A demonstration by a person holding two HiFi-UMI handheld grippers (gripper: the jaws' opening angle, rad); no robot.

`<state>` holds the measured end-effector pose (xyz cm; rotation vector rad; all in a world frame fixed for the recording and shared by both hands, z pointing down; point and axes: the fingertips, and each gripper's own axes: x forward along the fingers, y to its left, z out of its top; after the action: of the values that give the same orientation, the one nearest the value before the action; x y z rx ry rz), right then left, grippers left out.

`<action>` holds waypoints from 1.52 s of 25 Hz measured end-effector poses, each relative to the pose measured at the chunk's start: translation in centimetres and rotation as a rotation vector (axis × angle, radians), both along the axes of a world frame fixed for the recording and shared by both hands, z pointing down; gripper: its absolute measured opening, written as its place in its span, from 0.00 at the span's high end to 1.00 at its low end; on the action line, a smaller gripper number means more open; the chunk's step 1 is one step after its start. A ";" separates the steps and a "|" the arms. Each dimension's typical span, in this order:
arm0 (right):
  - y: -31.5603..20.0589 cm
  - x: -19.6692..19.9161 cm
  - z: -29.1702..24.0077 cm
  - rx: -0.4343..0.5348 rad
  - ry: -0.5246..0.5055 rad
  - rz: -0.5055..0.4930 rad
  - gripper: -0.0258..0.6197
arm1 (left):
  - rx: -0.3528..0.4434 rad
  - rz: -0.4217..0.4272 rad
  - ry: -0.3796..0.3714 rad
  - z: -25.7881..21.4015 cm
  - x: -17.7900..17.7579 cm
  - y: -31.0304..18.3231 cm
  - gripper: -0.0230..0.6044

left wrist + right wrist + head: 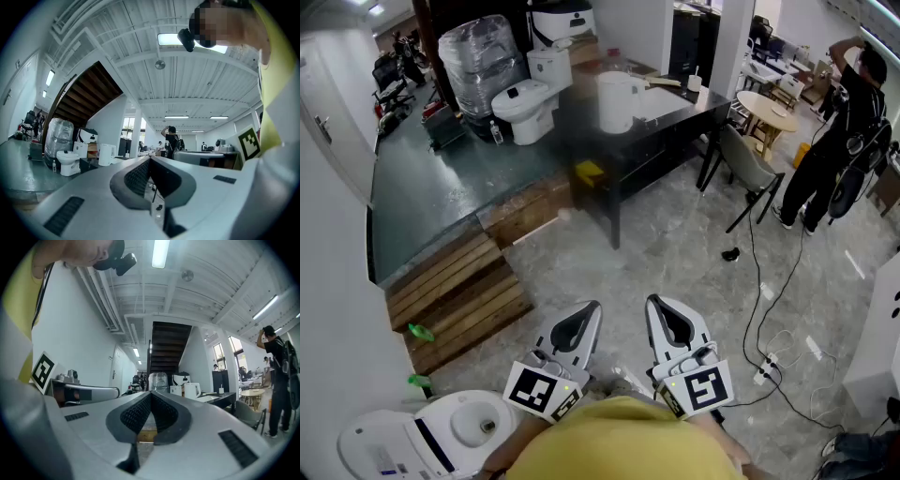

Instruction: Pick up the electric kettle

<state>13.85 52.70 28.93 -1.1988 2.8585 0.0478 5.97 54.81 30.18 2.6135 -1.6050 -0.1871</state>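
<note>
Grey marbled floor [675, 253] with loose cables [766, 309]. Wooden steps [455, 300] climb to a green platform [422, 187] bearing toilets [525, 101]. A black counter [675, 117], grey chair [748, 161] and round table [769, 111] stand nearby. Strip lights [160, 251] line the white ceiling [211, 277].

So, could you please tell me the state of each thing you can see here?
Kettle: upright on the table, untouched.
Left gripper: shut, empty.
Right gripper: shut, empty.
Far toilet: lid down.
Near toilet: bowl uncovered.
</note>
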 end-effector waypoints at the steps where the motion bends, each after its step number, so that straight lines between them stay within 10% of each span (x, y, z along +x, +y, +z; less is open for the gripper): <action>1: -0.1 0.2 0.0 -0.001 -0.001 -0.002 0.94 | -0.001 0.001 0.000 0.0 0.2 -0.1 0.95; 23: -3.4 1.5 1.8 -0.057 -0.027 -0.085 0.94 | -0.040 -0.043 -0.004 1.8 1.2 -3.4 0.95; 38: -20.1 -4.1 2.7 -0.070 -0.027 -0.038 0.94 | -0.031 0.012 0.007 2.1 -4.8 -20.5 0.95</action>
<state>9.73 32.55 31.65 -1.1468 2.8814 -0.0694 1.19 34.32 32.27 2.5964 -1.5765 -0.1690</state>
